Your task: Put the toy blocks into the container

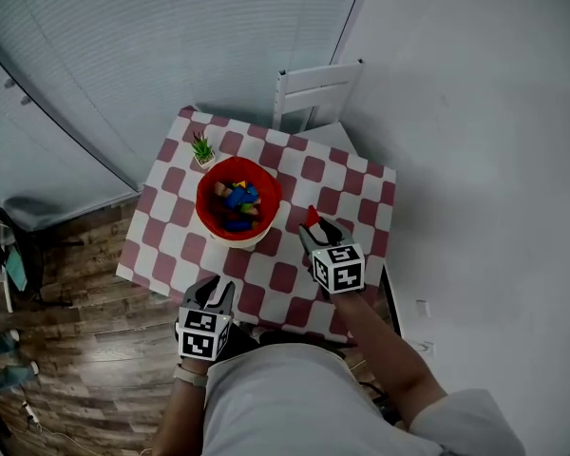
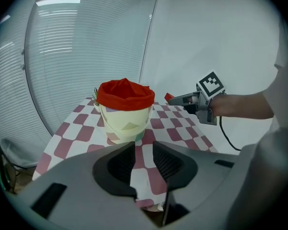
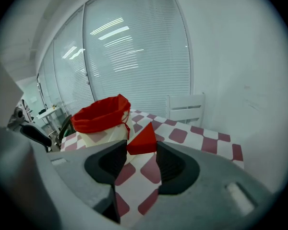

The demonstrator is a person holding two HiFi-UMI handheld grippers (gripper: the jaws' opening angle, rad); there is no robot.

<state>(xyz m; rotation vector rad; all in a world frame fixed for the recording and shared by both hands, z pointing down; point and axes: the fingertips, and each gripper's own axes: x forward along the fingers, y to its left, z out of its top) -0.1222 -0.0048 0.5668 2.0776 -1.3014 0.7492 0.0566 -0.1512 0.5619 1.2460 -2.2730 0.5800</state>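
Observation:
A cream bucket with a red liner (image 1: pixel 237 200) (image 2: pixel 125 110) (image 3: pixel 102 121) stands on the red-and-white checked table (image 1: pixel 309 172) and holds several coloured toy blocks (image 1: pixel 238 204). My right gripper (image 1: pixel 313 228) (image 3: pixel 141 150) hangs above the table to the right of the bucket, shut on a red triangular block (image 1: pixel 311 218) (image 3: pixel 142 139) (image 2: pixel 169 97). My left gripper (image 1: pixel 219 293) (image 2: pixel 144 159) hovers at the table's near edge in front of the bucket; its jaws stand slightly apart with nothing between them.
A small potted plant (image 1: pixel 202 149) sits behind the bucket to its left. A white chair (image 1: pixel 315 91) (image 3: pixel 186 108) stands at the table's far side. Blinds and a white wall close in the space; wooden floor (image 1: pixel 85 321) lies to the left.

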